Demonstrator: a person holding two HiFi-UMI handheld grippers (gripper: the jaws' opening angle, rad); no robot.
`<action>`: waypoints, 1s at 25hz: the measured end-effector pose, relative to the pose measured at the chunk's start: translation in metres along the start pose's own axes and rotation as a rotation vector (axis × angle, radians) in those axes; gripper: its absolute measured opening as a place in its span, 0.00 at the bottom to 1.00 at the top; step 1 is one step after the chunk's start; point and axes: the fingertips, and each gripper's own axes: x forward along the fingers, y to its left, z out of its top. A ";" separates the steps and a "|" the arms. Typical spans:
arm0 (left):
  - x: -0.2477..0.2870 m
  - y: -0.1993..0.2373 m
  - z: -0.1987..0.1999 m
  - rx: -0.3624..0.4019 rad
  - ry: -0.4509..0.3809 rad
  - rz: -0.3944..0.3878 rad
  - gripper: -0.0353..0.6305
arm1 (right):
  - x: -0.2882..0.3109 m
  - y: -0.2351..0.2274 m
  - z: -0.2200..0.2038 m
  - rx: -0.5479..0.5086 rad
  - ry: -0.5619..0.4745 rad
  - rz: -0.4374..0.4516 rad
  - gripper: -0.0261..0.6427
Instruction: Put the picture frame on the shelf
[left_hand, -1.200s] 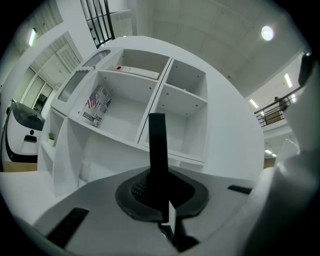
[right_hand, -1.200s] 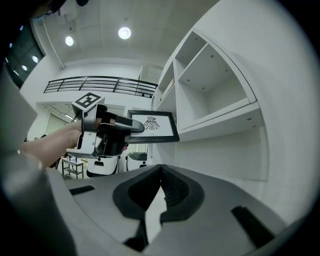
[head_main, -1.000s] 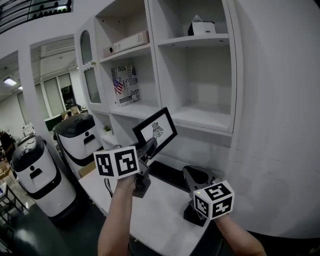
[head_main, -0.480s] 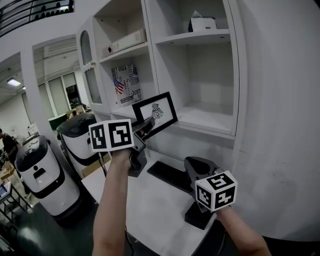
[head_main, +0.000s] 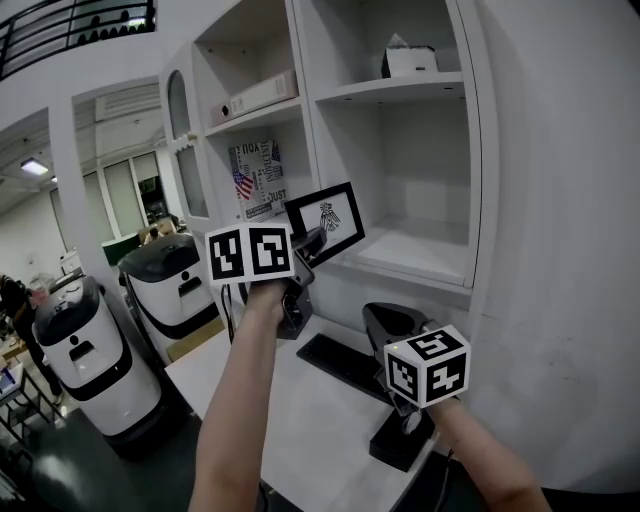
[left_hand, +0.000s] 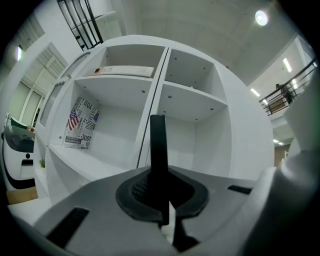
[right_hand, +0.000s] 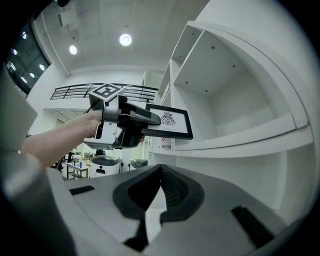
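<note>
The picture frame (head_main: 325, 218) is black with a white print of a dark figure. My left gripper (head_main: 313, 244) is shut on its lower edge and holds it tilted in the air, just in front of the white shelf unit's lower right board (head_main: 415, 252). In the left gripper view the frame (left_hand: 158, 150) stands edge-on between the closed jaws, facing the shelf compartments (left_hand: 195, 102). My right gripper (head_main: 378, 320) is low over the table, shut with nothing in it. From the right gripper view I see the frame (right_hand: 169, 121) beside the shelf board (right_hand: 235, 140).
A flag-printed card (head_main: 258, 178) leans in the left compartment, a long white box (head_main: 262, 95) lies above it, and a tissue box (head_main: 410, 60) sits top right. A black keyboard (head_main: 340, 362) lies on the white table (head_main: 290, 420). Two white robots (head_main: 85, 350) stand at left.
My left gripper has lifted the frame up and to the right, closer to the shelf. The right gripper has shifted only slightly, staying low over the table.
</note>
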 end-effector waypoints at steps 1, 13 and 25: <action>0.005 0.000 0.001 -0.002 0.000 0.005 0.08 | 0.001 -0.002 0.003 -0.003 -0.001 -0.002 0.04; 0.051 0.007 -0.008 -0.033 0.030 0.043 0.08 | 0.003 -0.021 0.004 -0.010 0.012 -0.029 0.04; 0.072 0.009 -0.019 -0.051 0.042 0.021 0.08 | 0.003 -0.029 -0.008 -0.003 0.030 -0.041 0.04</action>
